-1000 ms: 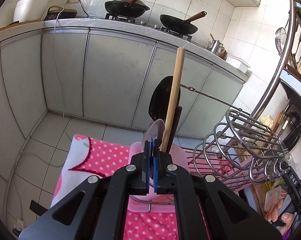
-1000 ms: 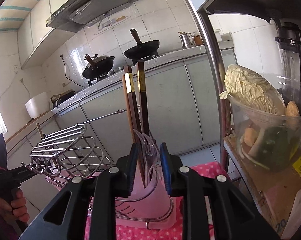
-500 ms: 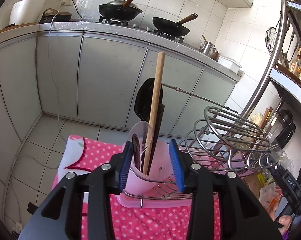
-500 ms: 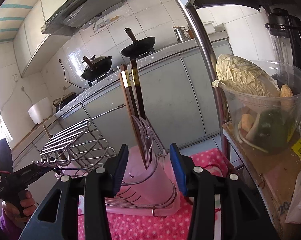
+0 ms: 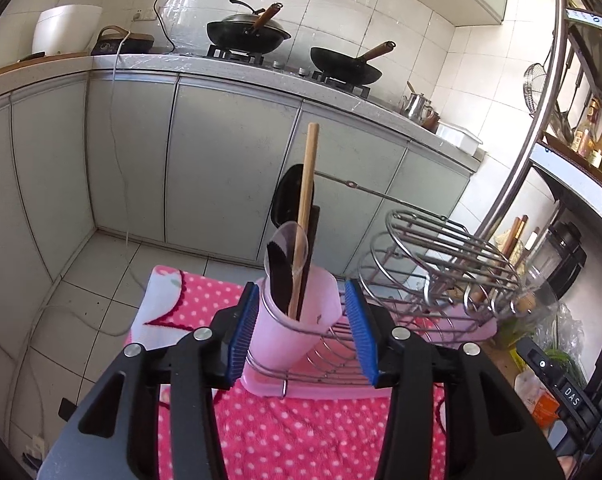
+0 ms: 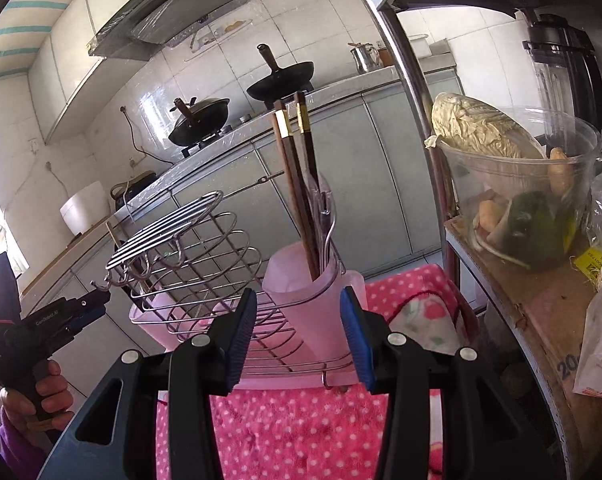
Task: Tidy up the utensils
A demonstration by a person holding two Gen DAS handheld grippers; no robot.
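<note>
Left gripper (image 5: 303, 334) jaws opening, spread either side of the left pink cup (image 5: 297, 320), pads clear; wooden handle (image 5: 307, 208) and black utensils stand upright inside, likely just dropped in. Right gripper (image 6: 297, 338) fingers spread, nothing pinched; chopsticks (image 6: 297, 184) stand in the right pink cup (image 6: 313, 300). Only the right view shows the chopsticks and the hand (image 6: 33, 394) on the left gripper; wire rack (image 5: 441, 264) between the cups.

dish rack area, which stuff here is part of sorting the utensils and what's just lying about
Part of the job:
- pink cup with wooden spoon
- pink cup with chopsticks
- wire rack

Lying about:
- woks
- kettle
- cabbage tub
</note>
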